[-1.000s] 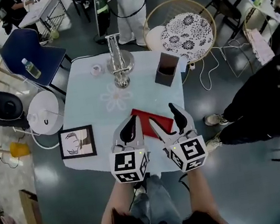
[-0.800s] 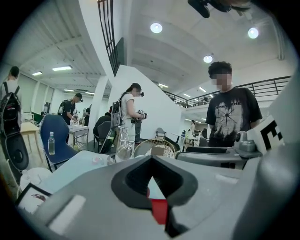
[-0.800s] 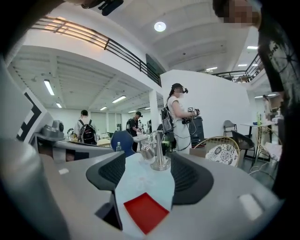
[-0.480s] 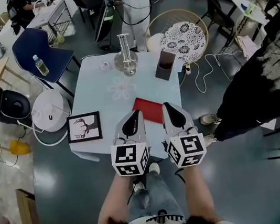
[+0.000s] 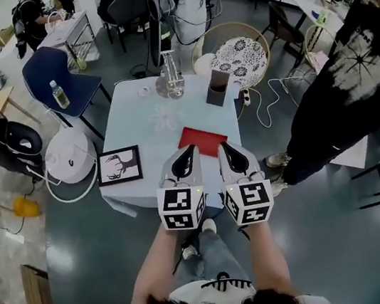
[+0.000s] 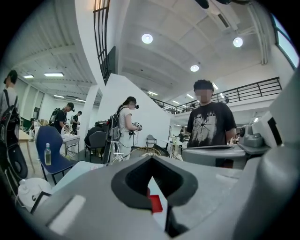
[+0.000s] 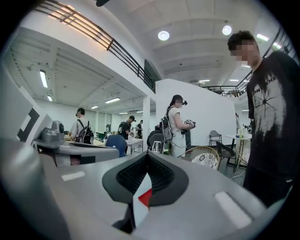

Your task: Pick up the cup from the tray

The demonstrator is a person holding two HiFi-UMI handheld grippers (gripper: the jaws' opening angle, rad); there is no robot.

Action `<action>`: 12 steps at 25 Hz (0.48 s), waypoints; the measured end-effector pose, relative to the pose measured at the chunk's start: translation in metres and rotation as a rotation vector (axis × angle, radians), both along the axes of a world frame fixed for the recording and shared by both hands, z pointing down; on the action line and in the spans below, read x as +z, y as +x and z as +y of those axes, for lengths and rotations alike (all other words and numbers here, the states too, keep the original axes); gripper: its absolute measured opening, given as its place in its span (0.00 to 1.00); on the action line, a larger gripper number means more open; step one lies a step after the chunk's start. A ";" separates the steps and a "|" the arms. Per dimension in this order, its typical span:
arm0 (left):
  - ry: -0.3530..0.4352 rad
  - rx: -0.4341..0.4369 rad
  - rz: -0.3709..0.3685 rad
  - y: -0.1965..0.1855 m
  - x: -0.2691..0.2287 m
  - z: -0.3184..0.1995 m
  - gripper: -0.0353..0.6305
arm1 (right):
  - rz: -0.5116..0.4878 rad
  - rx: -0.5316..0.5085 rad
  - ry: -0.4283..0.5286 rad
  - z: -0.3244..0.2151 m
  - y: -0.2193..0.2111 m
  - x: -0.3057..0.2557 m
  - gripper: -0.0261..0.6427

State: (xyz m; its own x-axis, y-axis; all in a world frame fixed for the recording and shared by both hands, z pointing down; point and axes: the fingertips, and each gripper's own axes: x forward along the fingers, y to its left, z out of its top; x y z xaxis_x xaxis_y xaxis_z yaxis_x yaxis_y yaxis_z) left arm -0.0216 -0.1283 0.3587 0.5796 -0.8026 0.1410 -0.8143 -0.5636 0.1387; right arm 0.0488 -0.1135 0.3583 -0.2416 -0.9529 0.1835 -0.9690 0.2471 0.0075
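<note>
**Table layout, head view**

Table point(image 5: 127, 122) stands mid-floor. On it:
- Near left corner: framed picture point(image 5: 119, 166).
- Toward the near right edge: flat square pad point(image 5: 202, 140).
- Centre: doily point(image 5: 163, 120).
- Far edge: metal stand point(image 5: 172, 82), with a box-shaped container point(image 5: 219, 86) to its right.

Off the far left corner stands a chair point(image 5: 53, 69) with a bottle point(image 5: 59, 94) on its seat. A round chair point(image 5: 242, 52) stands behind the far right corner. Left gripper point(image 5: 191, 149) and right gripper point(image 5: 222, 145) hang side by side over the near edge.

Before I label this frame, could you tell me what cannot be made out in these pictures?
Dark container: head view, too small to tell whether it is the cup.
Red tray: head view, near edge behind left gripper and right gripper.
Tabletop: both gripper views, mostly blocked by the shut jaws.
</note>
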 end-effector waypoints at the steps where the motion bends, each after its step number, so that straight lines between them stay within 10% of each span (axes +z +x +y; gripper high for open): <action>1: 0.005 0.001 -0.006 -0.003 -0.001 0.005 0.05 | -0.002 -0.006 -0.002 0.005 -0.004 -0.001 0.07; 12: 0.026 0.007 -0.009 -0.023 -0.018 0.042 0.05 | 0.007 0.015 0.005 0.045 -0.025 -0.017 0.07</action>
State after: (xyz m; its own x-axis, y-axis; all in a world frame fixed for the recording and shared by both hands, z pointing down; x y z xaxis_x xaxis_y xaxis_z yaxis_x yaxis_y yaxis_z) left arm -0.0444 -0.0865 0.3406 0.5840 -0.8020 0.1253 -0.8115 -0.5726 0.1167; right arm 0.0236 -0.0682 0.3417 -0.2259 -0.9573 0.1806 -0.9725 0.2324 0.0155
